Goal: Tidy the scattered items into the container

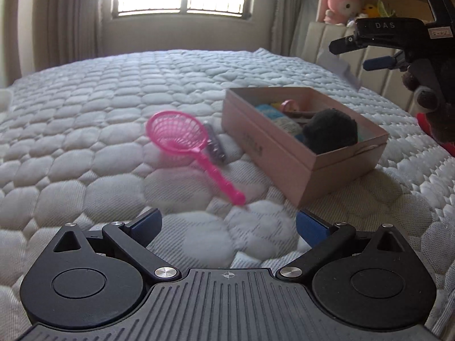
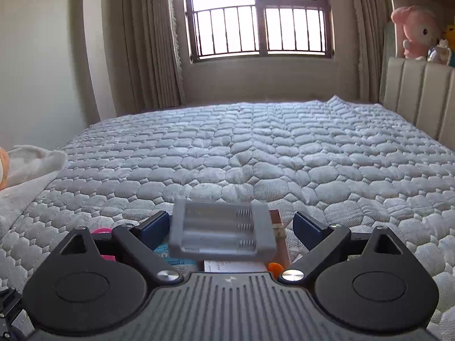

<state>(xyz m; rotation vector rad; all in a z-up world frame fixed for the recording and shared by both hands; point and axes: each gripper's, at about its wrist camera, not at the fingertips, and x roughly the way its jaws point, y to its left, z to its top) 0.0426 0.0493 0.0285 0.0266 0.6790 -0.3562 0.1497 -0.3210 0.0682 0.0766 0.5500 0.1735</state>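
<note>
Looking along the left gripper (image 1: 229, 223), its blue-padded fingers (image 1: 148, 223) are seen spread wide with nothing between them, above the quilted bed (image 1: 85, 113). A pink toy net (image 1: 182, 135) lies just ahead, its handle pointing toward the gripper, with a small dark item (image 1: 214, 147) partly hidden behind it. To their right an open pink box (image 1: 301, 156) rests on the bed, holding a black fuzzy ball (image 1: 330, 130) and other small things. The right gripper (image 1: 366, 52) is seen high above the box, fingers apart.

From the right wrist view, the right gripper (image 2: 231, 224) is spread open; a grey battery holder (image 2: 221, 234) is seen blurred between the fingers, touching neither, above the box (image 2: 280, 236).
</note>
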